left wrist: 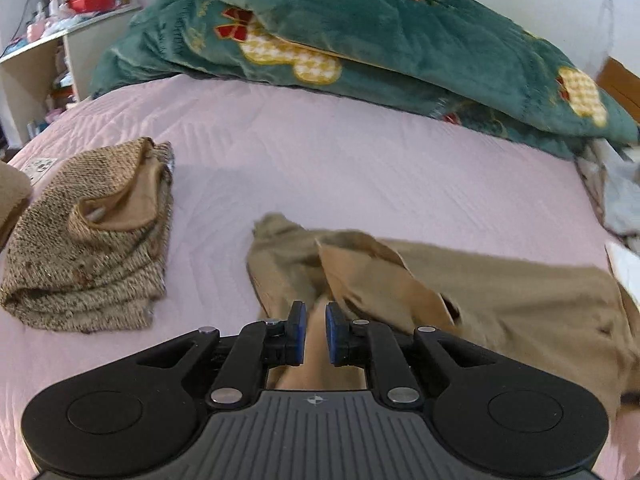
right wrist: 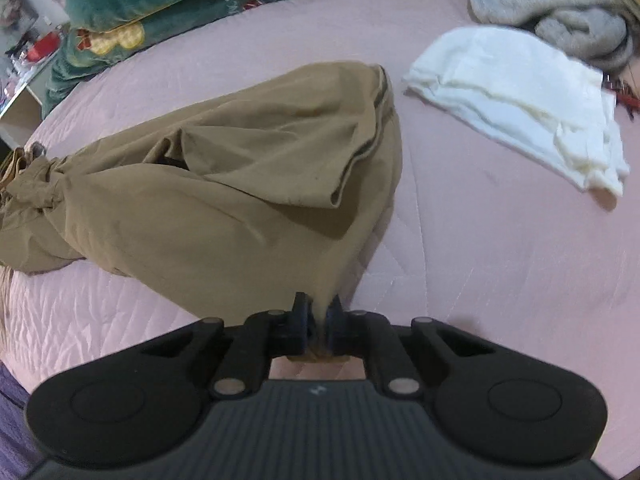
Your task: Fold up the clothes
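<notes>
From the left wrist view, the left gripper (left wrist: pixel 315 320) has its blue pads nearly together, pinching a strip of the tan cloth garment (left wrist: pixel 500 300). The garment runs from the pads off to the right, crumpled on the pink quilted bed cover (left wrist: pixel 320 160). To the left, well apart from it, sits a folded brown speckled knit sweater (left wrist: pixel 88 248). At the back lies a big dark green plush blanket (left wrist: pixel 380 32) with red and yellow shapes on it — and a white shelf (left wrist: pixel 48 40) full of small things stands in the far left corner.

From the right wrist view, the right gripper (right wrist: pixel 318 312) is squeezed shut on a corner of the same tan cloth garment (right wrist: pixel 220 200), which fans out up and to the left, bunched at its far left end. To the right, apart from it, rests a folded white cloth (right wrist: pixel 520 108). Behind that is a grey fuzzy heap (right wrist: pixel 560 4) — I cannot tell what it is.
</notes>
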Available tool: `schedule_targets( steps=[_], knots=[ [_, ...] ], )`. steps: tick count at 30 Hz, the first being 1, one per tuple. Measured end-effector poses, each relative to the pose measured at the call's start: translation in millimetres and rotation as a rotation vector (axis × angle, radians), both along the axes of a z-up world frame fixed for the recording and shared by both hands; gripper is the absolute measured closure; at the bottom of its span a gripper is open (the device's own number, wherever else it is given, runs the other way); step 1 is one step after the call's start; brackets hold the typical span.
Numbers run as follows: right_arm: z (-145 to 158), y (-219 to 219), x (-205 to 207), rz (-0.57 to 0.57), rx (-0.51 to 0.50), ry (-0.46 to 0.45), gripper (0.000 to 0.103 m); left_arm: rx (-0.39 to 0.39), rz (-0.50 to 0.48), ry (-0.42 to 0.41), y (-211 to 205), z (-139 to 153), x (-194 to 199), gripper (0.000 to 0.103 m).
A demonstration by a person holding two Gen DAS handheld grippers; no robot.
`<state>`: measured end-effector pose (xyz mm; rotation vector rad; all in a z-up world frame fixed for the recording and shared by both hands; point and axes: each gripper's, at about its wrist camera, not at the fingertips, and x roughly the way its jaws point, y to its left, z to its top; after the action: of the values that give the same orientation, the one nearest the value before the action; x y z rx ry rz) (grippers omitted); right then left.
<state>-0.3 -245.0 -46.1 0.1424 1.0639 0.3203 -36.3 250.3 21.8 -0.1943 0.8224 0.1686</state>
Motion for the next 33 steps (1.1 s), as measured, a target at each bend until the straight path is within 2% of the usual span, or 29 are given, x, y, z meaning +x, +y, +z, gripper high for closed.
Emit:
schedule_targets(
  steps=[5, 9, 12, 16, 18, 19, 22, 24, 26, 27, 30, 33],
  knots=[
    [46, -12, 21, -0.051, 0.198, -0.060, 0.094, 0.004, -0.033, 0.005, -7, -10, -6, 0.087],
    [74, -11, 69, -0.102, 0.260, -0.099, 0.094, 0.022, -0.043, 0.000, -11, -11, 0, 0.087],
    [73, -5, 117, -0.166, 0.235, -0.088, 0.094, 0.030, -0.034, -0.001, -11, -11, 5, 0.087],
    [33, 9, 171, -0.249, 0.176, 0.034, 0.090, 0.028, -0.013, -0.006, -6, -10, 4, 0.087],
    [18, 13, 179, -0.262, 0.160, 0.083, 0.083, 0.025, -0.005, -0.010, -2, -10, 2, 0.087],
    [19, 16, 176, -0.259, 0.155, 0.069, 0.081, 0.018, -0.003, -0.023, 0, -8, 1, 0.087],
    [44, 26, 158, -0.189, 0.064, -0.059, 0.059, 0.001, -0.001, -0.072, 5, -3, -3, 0.087],
    [65, 32, 145, -0.133, -0.018, -0.148, 0.024, -0.006, -0.018, -0.084, 4, -1, 4, 0.087],
    [83, 35, 135, -0.080, -0.067, -0.229, 0.006, -0.017, -0.036, -0.083, -1, -1, 14, 0.086],
    [92, 36, 132, -0.053, -0.080, -0.264, 0.000, -0.033, -0.043, -0.074, -5, -3, 20, 0.085],
    [104, 32, 133, -0.005, -0.091, -0.265, 0.000, -0.047, -0.047, -0.029, -18, -13, 39, 0.076],
    [97, 33, 134, 0.041, -0.112, -0.236, 0.000, 0.058, -0.044, 0.041, -34, -30, 60, 0.066]
  ],
)
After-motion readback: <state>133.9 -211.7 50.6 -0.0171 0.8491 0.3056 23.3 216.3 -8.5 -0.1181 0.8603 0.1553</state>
